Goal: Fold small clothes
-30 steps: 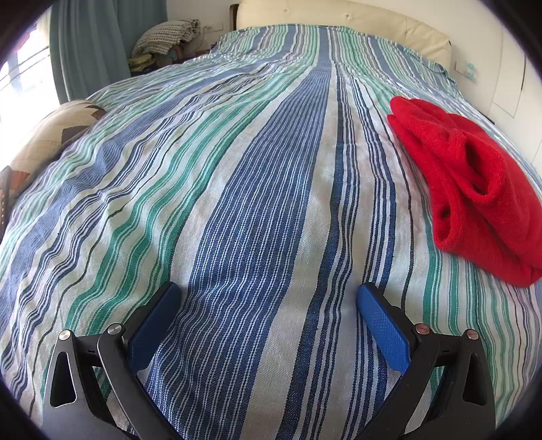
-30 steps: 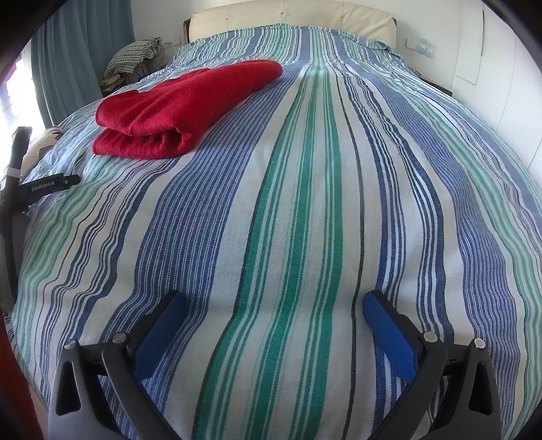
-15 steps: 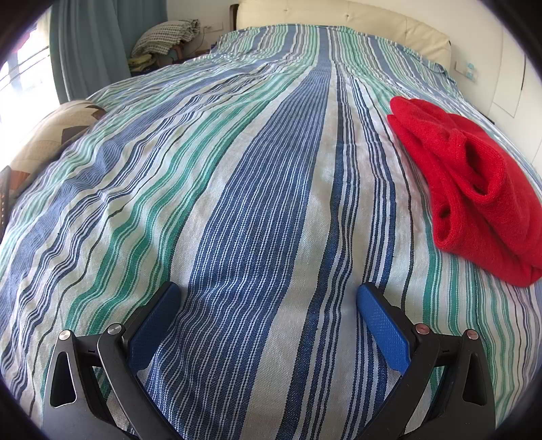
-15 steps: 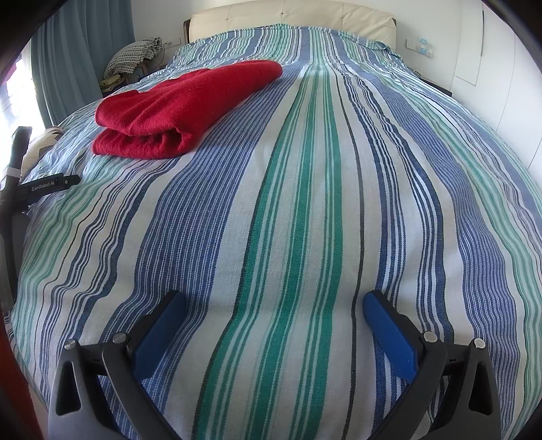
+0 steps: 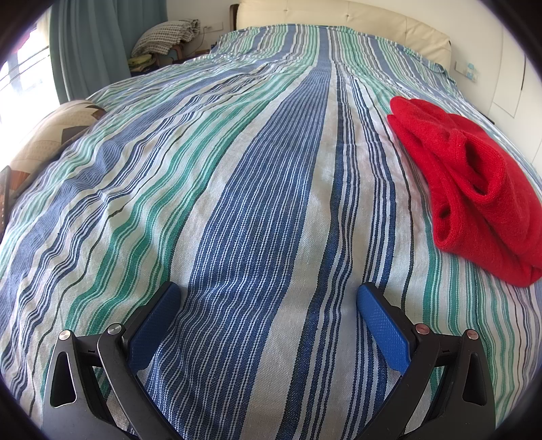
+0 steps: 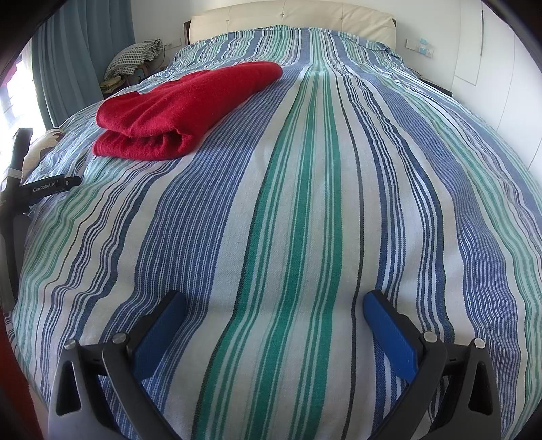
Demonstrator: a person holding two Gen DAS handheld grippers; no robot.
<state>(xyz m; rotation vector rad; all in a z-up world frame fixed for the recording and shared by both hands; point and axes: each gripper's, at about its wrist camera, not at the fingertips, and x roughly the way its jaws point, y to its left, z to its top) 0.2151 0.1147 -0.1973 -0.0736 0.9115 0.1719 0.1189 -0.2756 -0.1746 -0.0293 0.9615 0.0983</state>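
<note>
Teal curtain [image 5: 91, 47] at 10 o'clock, cream headboard [image 5: 338, 20] at 12. Striped bedspread [image 5: 237, 189] throughout. Folded red garment [image 5: 474, 189] at 2 o'clock, lying on bedspread. Left gripper [image 5: 267, 298] and right gripper [image 6: 274, 304] spread wide, empty.

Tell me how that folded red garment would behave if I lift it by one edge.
The red garment looks like soft, fuzzy knit, so probably floppy and light. Its stacked layers lie loose, so they would likely unfold. Slipping seems unlikely.
</note>
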